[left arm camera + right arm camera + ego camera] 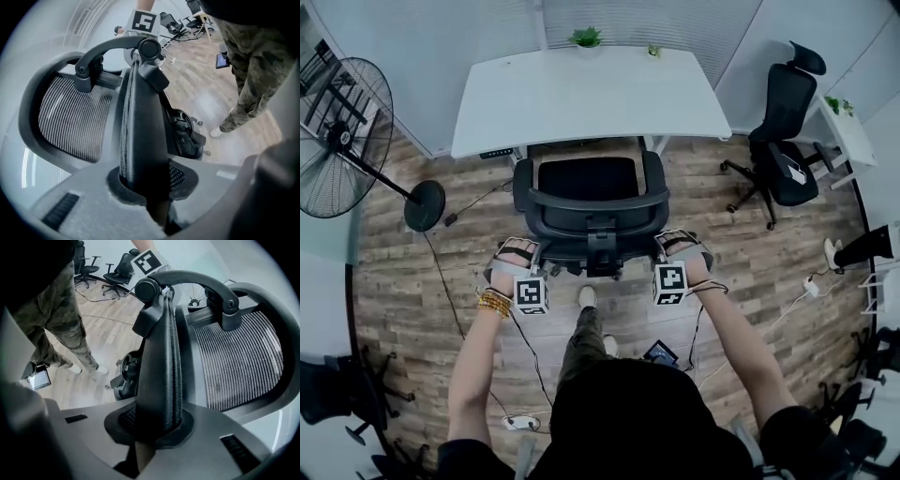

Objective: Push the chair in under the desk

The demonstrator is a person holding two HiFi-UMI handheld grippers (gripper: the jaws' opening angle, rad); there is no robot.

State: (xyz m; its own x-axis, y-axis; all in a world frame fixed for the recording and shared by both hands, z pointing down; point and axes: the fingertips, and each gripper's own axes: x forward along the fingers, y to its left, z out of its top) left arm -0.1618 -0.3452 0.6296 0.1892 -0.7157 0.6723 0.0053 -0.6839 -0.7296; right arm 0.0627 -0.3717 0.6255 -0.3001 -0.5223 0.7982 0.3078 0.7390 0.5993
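A black mesh office chair (pixel 589 202) stands in front of the white desk (pixel 581 94), its seat (pixel 586 178) reaching just under the desk's front edge. My left gripper (pixel 517 255) is shut on the left edge of the backrest (pixel 140 117). My right gripper (pixel 678 246) is shut on the backrest's right edge (pixel 161 357). In the left gripper view the black frame fills the gap of that gripper (pixel 145 183). The right gripper (pixel 152 427) shows the same in its own view. The curved lumbar bar (pixel 197 280) and grey mesh (pixel 239 362) run beyond.
A standing fan (pixel 342 131) is at the left of the desk. Another black chair (pixel 783 131) and a small white table (pixel 848 131) are at the right. Cables and a power strip (pixel 522 423) lie on the wooden floor, with a small screen (pixel 660 353) near the person's feet.
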